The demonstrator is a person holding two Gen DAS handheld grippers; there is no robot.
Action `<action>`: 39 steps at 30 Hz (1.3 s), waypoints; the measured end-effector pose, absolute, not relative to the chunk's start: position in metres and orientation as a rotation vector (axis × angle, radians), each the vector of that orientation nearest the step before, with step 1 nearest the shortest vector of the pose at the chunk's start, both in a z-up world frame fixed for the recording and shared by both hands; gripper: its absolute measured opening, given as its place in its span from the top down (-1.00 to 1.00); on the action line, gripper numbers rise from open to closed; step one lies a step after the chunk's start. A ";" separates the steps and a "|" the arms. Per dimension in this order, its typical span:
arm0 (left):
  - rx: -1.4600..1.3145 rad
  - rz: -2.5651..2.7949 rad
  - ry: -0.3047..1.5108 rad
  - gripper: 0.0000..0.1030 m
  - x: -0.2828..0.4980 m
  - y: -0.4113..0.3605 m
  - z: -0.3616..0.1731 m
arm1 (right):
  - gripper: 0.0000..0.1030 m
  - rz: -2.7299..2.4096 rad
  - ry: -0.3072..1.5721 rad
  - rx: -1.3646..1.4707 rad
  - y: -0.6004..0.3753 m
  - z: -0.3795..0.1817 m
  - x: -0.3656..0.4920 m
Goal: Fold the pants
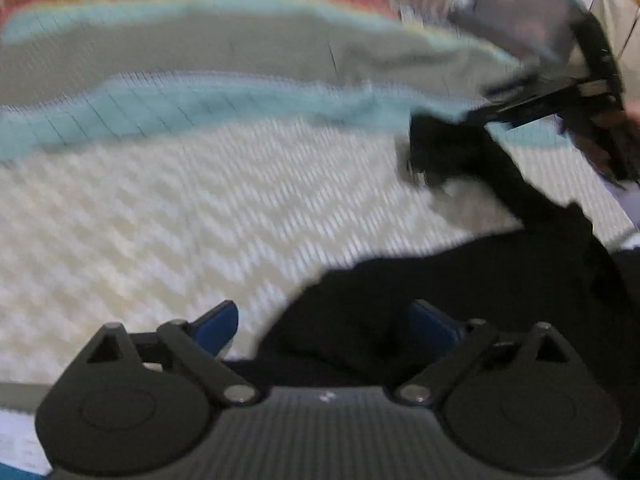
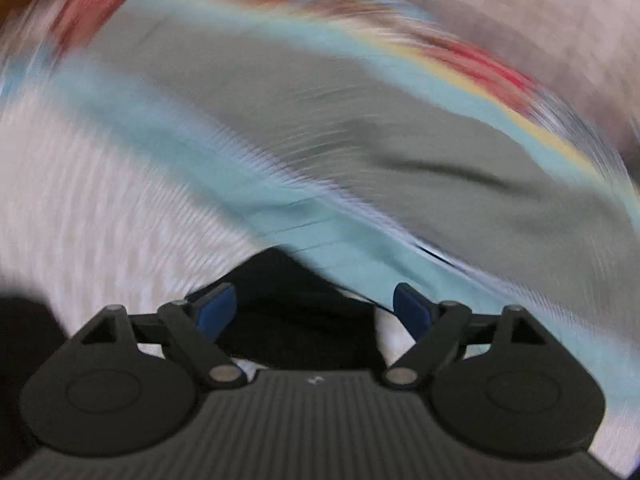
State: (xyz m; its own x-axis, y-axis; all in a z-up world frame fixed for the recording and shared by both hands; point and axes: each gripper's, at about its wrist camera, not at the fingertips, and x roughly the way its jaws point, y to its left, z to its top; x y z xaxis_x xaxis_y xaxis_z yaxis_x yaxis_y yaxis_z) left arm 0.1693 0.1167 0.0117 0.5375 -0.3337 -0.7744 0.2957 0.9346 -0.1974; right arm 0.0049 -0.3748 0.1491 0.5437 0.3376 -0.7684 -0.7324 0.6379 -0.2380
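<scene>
Black pants (image 1: 500, 280) lie on a white woven bedspread (image 1: 160, 208), at the lower right of the left wrist view. My left gripper (image 1: 324, 322) is open with its blue pads wide apart, and black cloth sits between them. My right gripper shows in the left wrist view (image 1: 452, 128) at the upper right, with a strip of the pants hanging from its tip. In the right wrist view, my right gripper (image 2: 314, 312) has its blue pads apart with a fold of the black pants (image 2: 296, 320) between them. Both views are blurred.
A grey cloth (image 1: 240, 52) lies across a teal sheet (image 1: 200, 108) beyond the white bedspread. A red and yellow striped edge (image 2: 500, 76) runs behind them. A person's hand (image 1: 632, 112) shows at the right edge.
</scene>
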 end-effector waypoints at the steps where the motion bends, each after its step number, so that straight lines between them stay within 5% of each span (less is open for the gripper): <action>1: -0.037 -0.367 0.945 -0.21 0.167 0.113 0.003 | -0.70 0.699 0.744 -0.693 -0.348 0.128 0.005; 3: -0.013 -0.346 0.978 0.36 0.170 0.104 -0.009 | -0.66 0.679 0.790 -0.806 -0.314 0.090 0.023; 5: 0.006 -0.319 0.935 0.66 0.163 0.100 -0.007 | 0.07 0.613 0.851 -0.831 -0.298 0.062 0.049; 6: 0.002 -0.306 0.914 0.72 0.160 0.100 -0.003 | 0.79 0.582 0.870 -0.790 -0.297 0.057 0.062; 7: -0.012 -0.289 0.888 0.74 0.154 0.103 0.003 | 0.90 0.525 0.854 -0.725 -0.301 0.061 0.075; 18: -0.443 0.055 0.605 0.76 0.082 0.211 0.048 | 0.90 -0.199 0.571 0.173 -0.585 0.175 0.119; 27: -0.283 0.069 0.689 0.76 0.124 0.164 0.030 | 0.89 -0.312 0.740 0.588 -0.667 0.073 0.133; 31: -0.415 0.092 0.677 0.77 0.121 0.179 0.040 | 0.89 -0.321 0.745 0.716 -0.672 0.032 0.151; 39: -0.537 0.021 0.451 0.78 0.076 0.200 0.104 | 0.90 -0.104 0.500 0.997 -0.695 0.078 0.146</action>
State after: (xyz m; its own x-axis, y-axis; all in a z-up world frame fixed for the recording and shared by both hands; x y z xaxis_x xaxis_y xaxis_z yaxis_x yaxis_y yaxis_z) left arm 0.0756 0.2002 0.1037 0.9023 -0.0971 -0.4201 -0.1354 0.8612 -0.4898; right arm 0.1463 -0.6955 0.0778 0.8825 0.1409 -0.4486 0.3080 0.5477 0.7779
